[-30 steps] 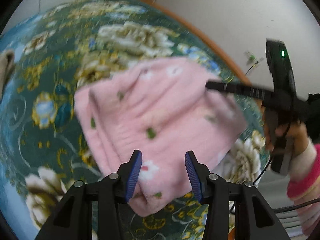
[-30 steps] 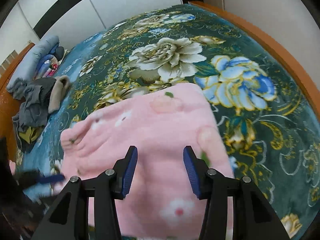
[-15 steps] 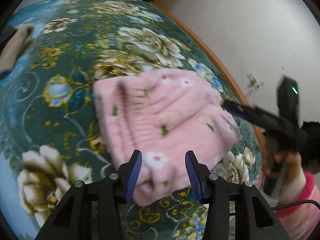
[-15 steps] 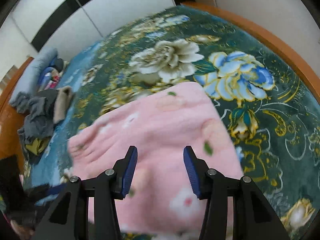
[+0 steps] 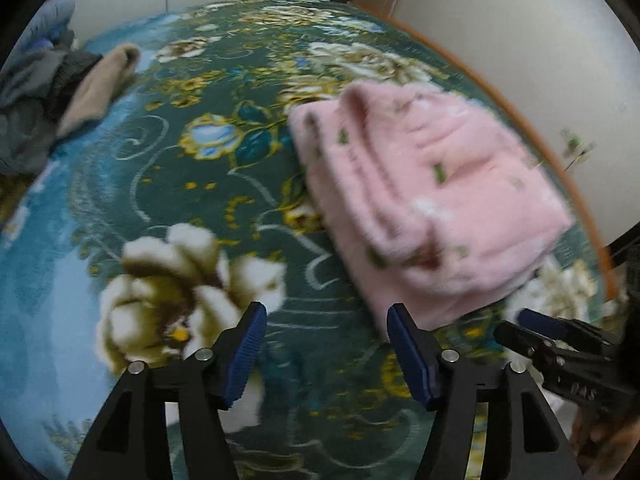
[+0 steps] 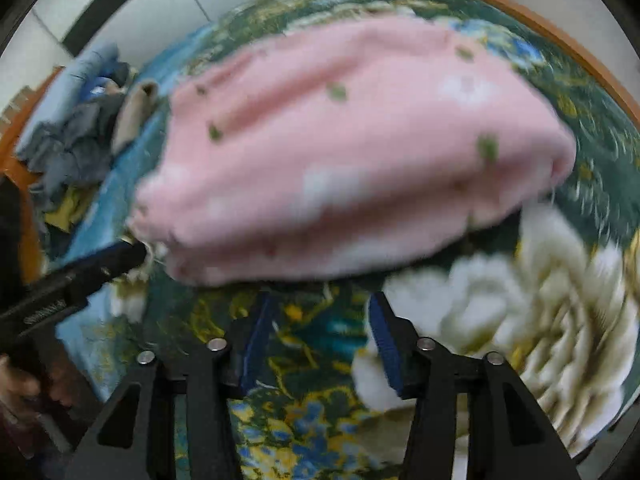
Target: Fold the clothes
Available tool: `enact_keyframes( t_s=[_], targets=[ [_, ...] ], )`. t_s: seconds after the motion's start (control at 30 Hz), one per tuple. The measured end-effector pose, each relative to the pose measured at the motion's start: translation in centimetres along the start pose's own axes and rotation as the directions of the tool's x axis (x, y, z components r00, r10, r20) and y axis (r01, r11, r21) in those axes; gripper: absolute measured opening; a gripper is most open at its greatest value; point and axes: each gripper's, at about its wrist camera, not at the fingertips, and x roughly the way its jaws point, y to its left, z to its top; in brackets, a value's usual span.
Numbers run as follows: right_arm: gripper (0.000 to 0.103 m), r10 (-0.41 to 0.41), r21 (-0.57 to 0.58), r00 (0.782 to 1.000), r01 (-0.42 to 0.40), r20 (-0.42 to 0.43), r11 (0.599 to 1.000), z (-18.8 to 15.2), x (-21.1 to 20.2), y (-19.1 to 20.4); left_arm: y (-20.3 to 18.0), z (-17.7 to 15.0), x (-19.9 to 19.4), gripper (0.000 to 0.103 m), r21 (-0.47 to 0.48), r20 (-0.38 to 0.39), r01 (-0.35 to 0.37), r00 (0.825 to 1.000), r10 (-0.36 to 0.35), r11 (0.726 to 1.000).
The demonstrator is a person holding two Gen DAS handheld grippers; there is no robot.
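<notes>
Both sets of jaws are standing wide apart and holding nothing: the left gripper [image 5: 326, 354] is hovering over bare bedspread [image 5: 168, 184] just short of the pink garment [image 5: 432, 196], and the right gripper [image 6: 318, 342] is hanging in front of the same bundle with only floral cover showing between its blue pads.

The pink garment [image 6: 352, 148] is lying folded into a thick, roughly rectangular packet near the wooden bed edge [image 5: 532, 120], its layers stacked and showing along the near side. A heap of other clothes [image 5: 48, 92] is sitting well apart at the far end of the bed. With the packet already compact and both tools free of it, this is reading as either a pause between folds or the close of work on this piece; the pictures are not settling which. If any tidying is wanted, it is calling for light pressing on the top layer, not a pinch at one corner, since the plush fabric is looking bulky and springy and a pulled corner could be dragging the stacked layers askew.

Against the earlier frames, both grippers are sitting farther back: half a second ago the pink cloth was filling the space between each pair of fingers, and now it is lying beyond the tips. The left jaws are also looking more widely spread than before, and both views are blurring with motion
</notes>
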Motion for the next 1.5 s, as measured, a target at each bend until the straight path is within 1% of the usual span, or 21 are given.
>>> enact_keyframes(
  t_s=[0.07,0.13,0.17,0.2,0.23,0.27,0.33,0.37,0.47,0.53,0.6,0.7,0.8,0.93,1.3,1.37,1.43,1.5],
  targets=[
    [0.07,-0.037,0.015,0.999,0.037,0.023,0.999,-0.5,0.8,0.5,-0.1,-0.4,0.8,0.071,0.029,-0.008,-0.068,0.998,0.068,0.997],
    [0.076,-0.072,0.026,0.996,0.071,0.052,0.997,-1.0,1.3,1.1,-0.2,-0.8,1.2,0.071,0.054,0.002,-0.096,0.995,0.096,0.994],
    [0.078,-0.089,0.029,0.994,0.087,0.069,0.996,-1.1,1.4,1.5,-0.3,-1.0,1.4,0.072,0.066,0.008,-0.103,0.995,0.102,0.992],
    [0.084,-0.106,0.032,0.991,0.104,0.086,0.994,-1.3,1.6,1.8,-0.3,-1.2,1.6,0.073,0.076,0.014,-0.106,0.994,0.105,0.991],
    [0.088,-0.123,0.035,0.987,0.12,0.102,0.992,-1.5,1.7,2.1,-0.4,-1.3,1.8,0.075,0.083,0.019,-0.109,0.994,0.108,0.991],
    [0.089,-0.14,0.038,0.983,0.136,0.119,0.99,-1.6,1.9,2.5,-0.4,-1.5,2.0,0.076,0.091,0.021,-0.11,0.994,0.108,0.99],
    [0.094,-0.173,0.045,0.973,0.168,0.151,0.985,-2.0,2.2,3.2,-0.4,-1.9,2.5,0.083,0.102,0.023,-0.117,0.993,0.115,0.988],
    [0.095,-0.189,0.045,0.968,0.184,0.165,0.982,-2.1,2.4,3.5,-0.2,-2.0,2.8,0.084,0.101,0.023,-0.12,0.993,0.118,0.988],
    [0.098,-0.229,0.04,0.953,0.225,0.201,0.974,-2.7,2.8,4.2,0.5,-2.0,3.2,0.088,0.07,0.035,-0.118,0.993,0.116,0.991],
    [0.103,-0.243,0.037,0.945,0.24,0.22,0.97,-3.0,3.0,4.6,1.0,-2.1,3.5,0.097,0.049,0.043,-0.122,0.992,0.12,0.991],
    [0.103,-0.256,0.035,0.937,0.256,0.239,0.966,-3.3,3.2,5.0,1.6,-2.1,4.0,0.103,0.036,0.046,-0.132,0.99,0.13,0.991],
    [0.103,-0.274,0.029,0.924,0.276,0.266,0.961,-3.8,3.4,5.7,2.2,-2.2,4.4,0.103,0.007,0.053,-0.107,0.993,0.107,0.994],
    [0.103,-0.289,0.024,0.914,0.295,0.285,0.955,-4.4,3.6,6.8,2.1,-2.2,4.5,0.103,0.002,0.063,-0.114,0.992,0.114,0.993],
    [0.103,-0.295,0.022,0.911,0.302,0.289,0.953,-4.7,3.5,7.2,2.1,-2.5,4.5,0.103,-0.01,0.087,-0.115,0.989,0.115,0.993],
    [0.103,-0.298,0.021,0.909,0.305,0.291,0.952,-5.3,2.9,8.3,2.2,-2.7,4.4,0.103,-0.015,0.089,-0.109,0.99,0.11,0.994],
    [0.103,-0.297,0.019,0.91,0.305,0.29,0.952,-4.7,3.0,7.9,2.2,-2.7,4.4,0.103,-0.016,0.088,-0.105,0.99,0.106,0.994],
    [0.103,-0.296,0.016,0.911,0.305,0.288,0.952,-3.2,3.0,6.3,2.3,-2.7,4.3,0.103,-0.016,0.086,-0.102,0.991,0.103,0.995],
    [0.103,-0.297,0.016,0.911,0.306,0.287,0.952,-2.9,3.0,6.1,2.4,-2.7,4.3,0.103,-0.015,0.084,-0.098,0.992,0.099,0.995]
  ],
)
